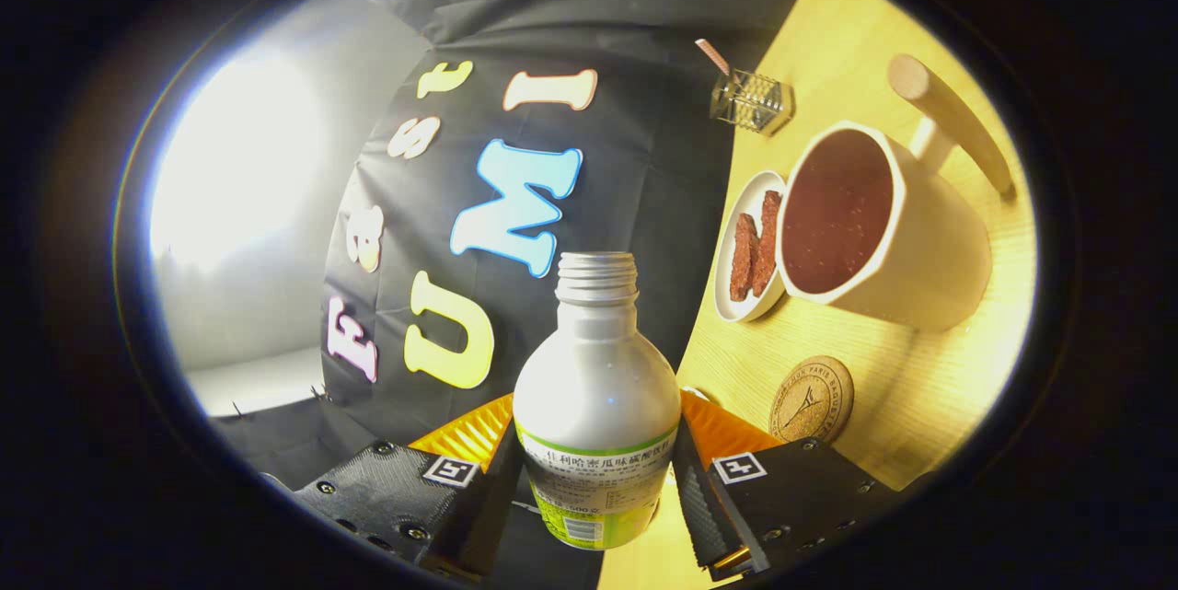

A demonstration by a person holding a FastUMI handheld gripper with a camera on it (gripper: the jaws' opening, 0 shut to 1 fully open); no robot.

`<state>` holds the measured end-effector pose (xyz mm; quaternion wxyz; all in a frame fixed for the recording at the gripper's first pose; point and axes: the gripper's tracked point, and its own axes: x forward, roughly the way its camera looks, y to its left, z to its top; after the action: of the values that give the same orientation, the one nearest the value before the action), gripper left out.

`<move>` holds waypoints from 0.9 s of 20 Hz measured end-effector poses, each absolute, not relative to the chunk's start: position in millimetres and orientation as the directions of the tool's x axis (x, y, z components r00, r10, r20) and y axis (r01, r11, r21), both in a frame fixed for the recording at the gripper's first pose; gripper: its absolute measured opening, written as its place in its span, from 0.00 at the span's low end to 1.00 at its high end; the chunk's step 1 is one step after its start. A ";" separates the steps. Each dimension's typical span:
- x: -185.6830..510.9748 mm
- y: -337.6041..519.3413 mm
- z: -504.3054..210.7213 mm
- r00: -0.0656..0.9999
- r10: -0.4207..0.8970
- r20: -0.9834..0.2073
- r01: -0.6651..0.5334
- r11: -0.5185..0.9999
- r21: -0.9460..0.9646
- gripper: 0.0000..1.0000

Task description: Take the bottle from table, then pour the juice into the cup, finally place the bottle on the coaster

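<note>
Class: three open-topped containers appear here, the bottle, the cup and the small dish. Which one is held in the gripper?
The bottle, uncapped, clamped between the gripper fingers; cup and dish stand on the table.

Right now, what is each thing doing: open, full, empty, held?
White plastic bottle with green label: uncapped, held between the fingers.
Gripper: shut on the bottle.
Cream cup with wooden handle: filled with reddish juice.
Round cork coaster: bare.
Small white dish: holding brown sticks.

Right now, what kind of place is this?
Probably a staged booth set up like a snack table: a wooden table against black cloth, a cup, a snack dish, and the hand-held gripper clamping a bottle.
</note>
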<state>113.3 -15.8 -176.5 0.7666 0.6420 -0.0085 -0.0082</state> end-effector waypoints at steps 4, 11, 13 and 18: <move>108.8 -18.7 -176.1 0.999 -0.040 0.005 -0.001 0.090 0.996 0.77; 107.8 -21.5 -170.6 0.998 -0.063 0.013 -0.013 -0.011 1.000 0.77; 109.7 -21.8 -166.8 0.997 -0.066 0.040 -0.043 -0.043 0.998 0.77; 108.1 -23.8 -168.1 0.996 -0.080 0.038 -0.045 -0.091 0.995 0.77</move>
<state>108.1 -23.8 -168.1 0.6729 0.7384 -0.0426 -0.0130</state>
